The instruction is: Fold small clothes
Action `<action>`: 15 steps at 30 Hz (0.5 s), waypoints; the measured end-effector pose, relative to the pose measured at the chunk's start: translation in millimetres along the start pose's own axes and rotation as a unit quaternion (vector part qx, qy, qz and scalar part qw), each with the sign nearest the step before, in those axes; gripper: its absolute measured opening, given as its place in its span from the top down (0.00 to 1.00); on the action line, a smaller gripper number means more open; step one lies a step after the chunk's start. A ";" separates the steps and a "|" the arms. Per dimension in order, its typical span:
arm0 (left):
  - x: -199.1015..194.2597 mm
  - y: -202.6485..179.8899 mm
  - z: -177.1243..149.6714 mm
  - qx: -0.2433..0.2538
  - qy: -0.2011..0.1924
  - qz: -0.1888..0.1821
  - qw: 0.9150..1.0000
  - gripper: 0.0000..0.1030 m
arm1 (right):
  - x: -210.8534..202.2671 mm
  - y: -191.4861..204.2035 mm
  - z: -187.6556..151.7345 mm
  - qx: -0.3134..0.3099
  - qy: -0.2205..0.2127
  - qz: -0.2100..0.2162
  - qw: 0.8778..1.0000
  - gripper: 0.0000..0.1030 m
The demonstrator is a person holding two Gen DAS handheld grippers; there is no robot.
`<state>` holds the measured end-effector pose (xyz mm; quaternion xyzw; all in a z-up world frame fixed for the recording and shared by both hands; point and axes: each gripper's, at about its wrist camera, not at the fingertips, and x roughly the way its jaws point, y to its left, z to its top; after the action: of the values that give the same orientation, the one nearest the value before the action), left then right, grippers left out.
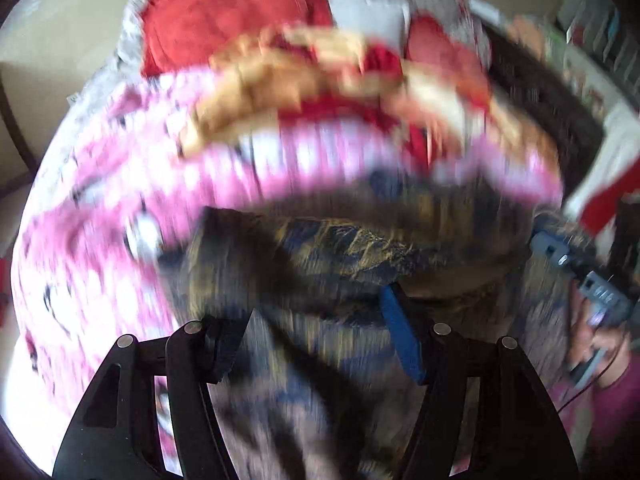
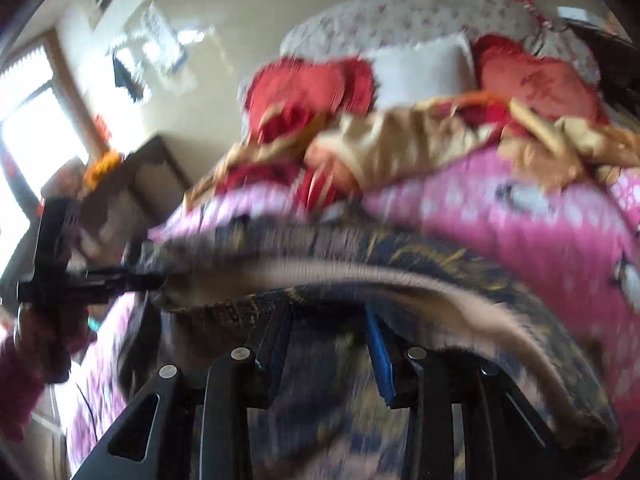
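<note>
Left wrist view: the left gripper point(image 1: 316, 332) is seen with jaws apart over a dark patterned garment point(image 1: 320, 248), nothing pinched. In the right wrist view the right gripper point(image 2: 328, 340) is likewise parted, unloaded. The garment is spread on a pink blanket point(image 2: 520, 232), one edge turned over; folding is judged begun but unfinished. No containers can be made out through the blur.

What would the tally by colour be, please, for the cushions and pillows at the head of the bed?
Red cushions: 2, the left red cushion and the right red cushion
White pillows: 1, the white pillow between them
Total: 3
</note>
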<state>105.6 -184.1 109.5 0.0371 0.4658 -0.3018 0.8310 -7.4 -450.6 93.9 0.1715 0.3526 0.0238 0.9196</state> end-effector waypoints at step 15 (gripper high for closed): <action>0.6 -8.0 1.9 0.020 -0.017 0.015 1.000 0.38 | -43.6 -14.9 -11.0 -0.002 -0.005 -0.028 1.000 0.61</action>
<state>103.0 -191.6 111.8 0.0554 0.4448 -0.2987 0.8426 -48.5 -468.5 109.2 0.1595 0.3528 -0.0021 0.9220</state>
